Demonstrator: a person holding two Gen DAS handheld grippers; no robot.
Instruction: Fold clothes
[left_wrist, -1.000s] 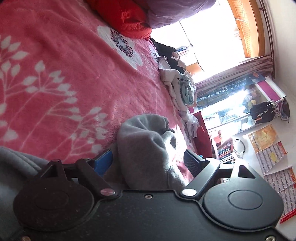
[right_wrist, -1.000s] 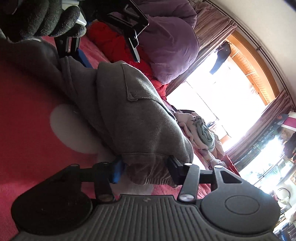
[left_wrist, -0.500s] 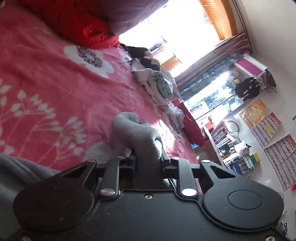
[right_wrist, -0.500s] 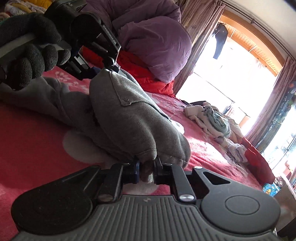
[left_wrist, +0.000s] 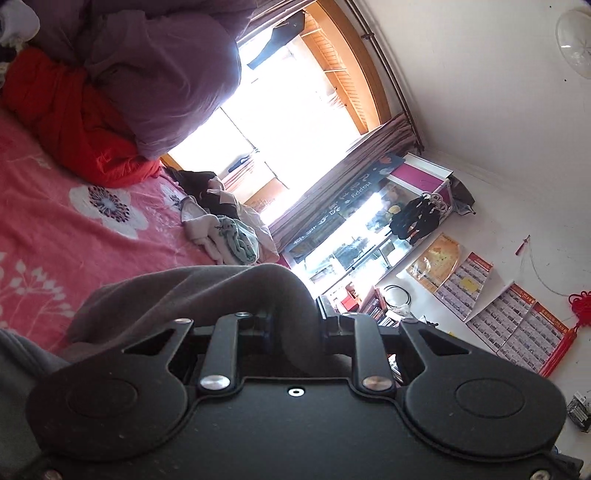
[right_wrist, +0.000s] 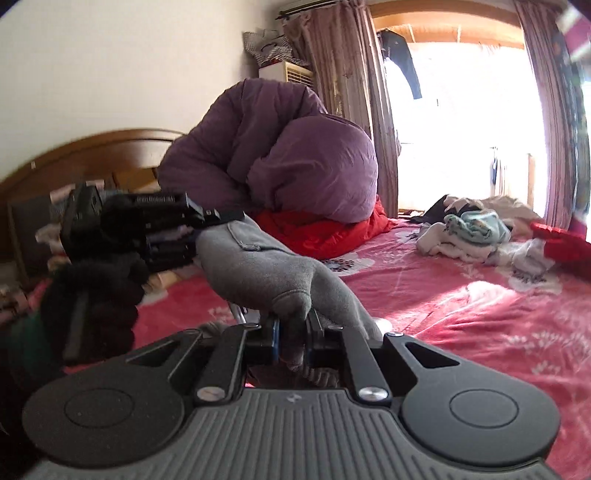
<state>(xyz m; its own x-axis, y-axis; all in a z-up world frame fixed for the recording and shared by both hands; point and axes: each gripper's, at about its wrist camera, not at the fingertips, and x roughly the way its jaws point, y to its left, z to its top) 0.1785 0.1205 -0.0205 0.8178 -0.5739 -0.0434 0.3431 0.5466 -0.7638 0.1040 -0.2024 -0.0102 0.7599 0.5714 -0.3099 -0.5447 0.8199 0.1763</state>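
A grey sweatshirt-like garment (left_wrist: 192, 295) hangs between both grippers above the pink floral bed (left_wrist: 55, 236). My left gripper (left_wrist: 295, 328) is shut on a thick fold of it. In the right wrist view the same grey garment (right_wrist: 266, 266) stretches from my right gripper (right_wrist: 293, 332), which is shut on its edge, up to the left gripper (right_wrist: 192, 236) held by a black-gloved hand (right_wrist: 96, 295). The fingertips are hidden in the cloth.
A purple duvet (right_wrist: 280, 155) sits on a red quilt (right_wrist: 332, 232) by the wooden headboard (right_wrist: 92, 147). A pile of loose clothes (right_wrist: 472, 229) lies at the bed's far side by the window. Shelves and wall calendars (left_wrist: 509, 310) stand beyond the bed.
Both grippers closed on the grey garment and lifted it off the bed. Both views tilted up toward the window and walls.
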